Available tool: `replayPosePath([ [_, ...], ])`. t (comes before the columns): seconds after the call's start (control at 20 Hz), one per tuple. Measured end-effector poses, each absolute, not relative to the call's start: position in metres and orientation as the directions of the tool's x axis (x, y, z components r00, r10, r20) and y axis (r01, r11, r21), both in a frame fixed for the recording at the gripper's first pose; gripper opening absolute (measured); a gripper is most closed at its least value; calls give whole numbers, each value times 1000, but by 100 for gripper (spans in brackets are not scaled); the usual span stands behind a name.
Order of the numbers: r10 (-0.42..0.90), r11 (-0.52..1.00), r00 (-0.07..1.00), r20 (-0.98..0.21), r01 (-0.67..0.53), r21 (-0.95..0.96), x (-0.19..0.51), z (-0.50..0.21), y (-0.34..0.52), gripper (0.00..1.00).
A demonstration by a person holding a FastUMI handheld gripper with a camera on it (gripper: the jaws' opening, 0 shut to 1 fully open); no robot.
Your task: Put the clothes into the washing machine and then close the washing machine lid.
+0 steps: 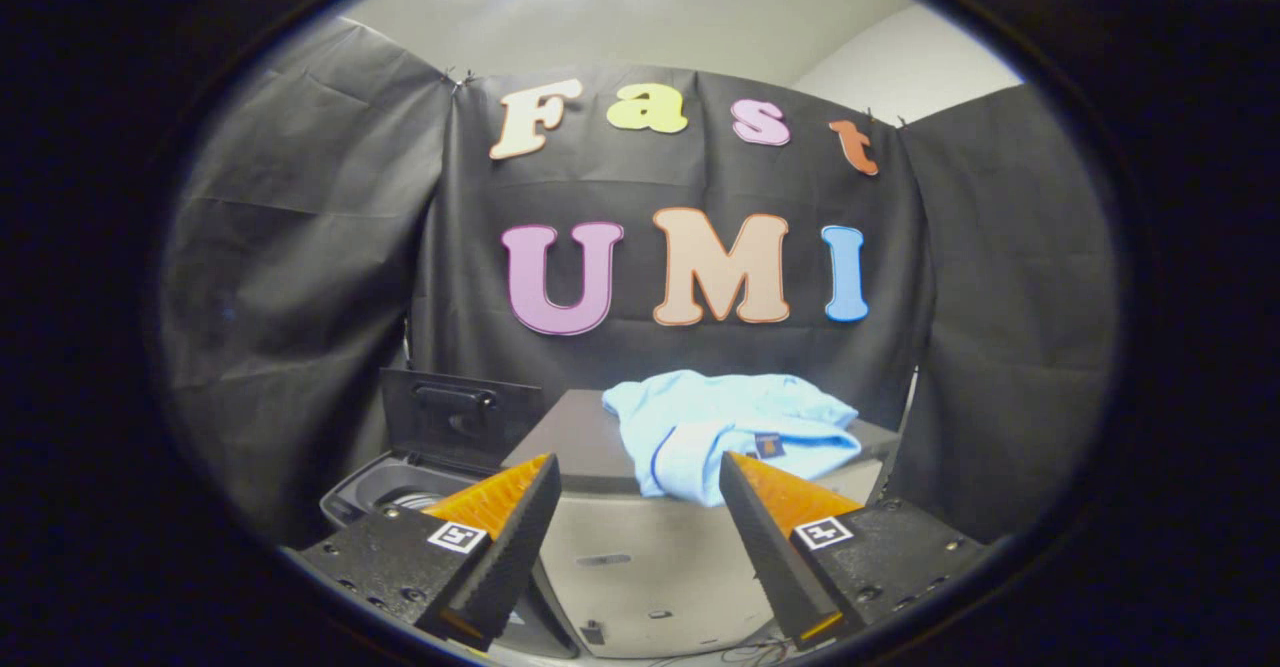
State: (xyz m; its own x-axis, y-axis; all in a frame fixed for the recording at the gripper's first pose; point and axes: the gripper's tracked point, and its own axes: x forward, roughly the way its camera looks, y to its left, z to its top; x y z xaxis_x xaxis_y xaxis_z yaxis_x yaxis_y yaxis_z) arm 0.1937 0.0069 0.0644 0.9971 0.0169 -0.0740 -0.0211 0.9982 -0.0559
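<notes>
Black cloth walls [300, 277] close in the booth on three sides, with a pale ceiling above them. Against the back wall stands a dark-topped cabinet [575, 442] with a light front panel, and on its top lies a light blue garment [720, 427], loosely bunched, with one edge hanging a little over the cabinet's front. A small dark label [768, 444] is sewn near that front edge; its writing is too small to read.

To the left of the cabinet sits the washing machine [380, 492], a dark top-loader. Its lid [455, 427] stands raised and nearly upright behind the opening, and part of the drum rim shows below it.

The gripper [640, 527] is held low in front of the cabinet with its fingers spread wide and nothing between them. Each finger carries a square black-and-white marker tag [458, 536] on its upper face. The garment lies beyond the fingers, just above and ahead of the right finger's tip, apart from both. The washing machine's opening lies behind the left finger, which covers part of it.
</notes>
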Motion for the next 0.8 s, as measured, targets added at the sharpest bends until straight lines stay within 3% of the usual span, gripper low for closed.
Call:
replayPosePath([
  [0.45,-91,994,959,-270,71,-86,323,43,-41,96],
  [0.8,-180,983,871,-457,176,-52,371,-3,-78,97],
])
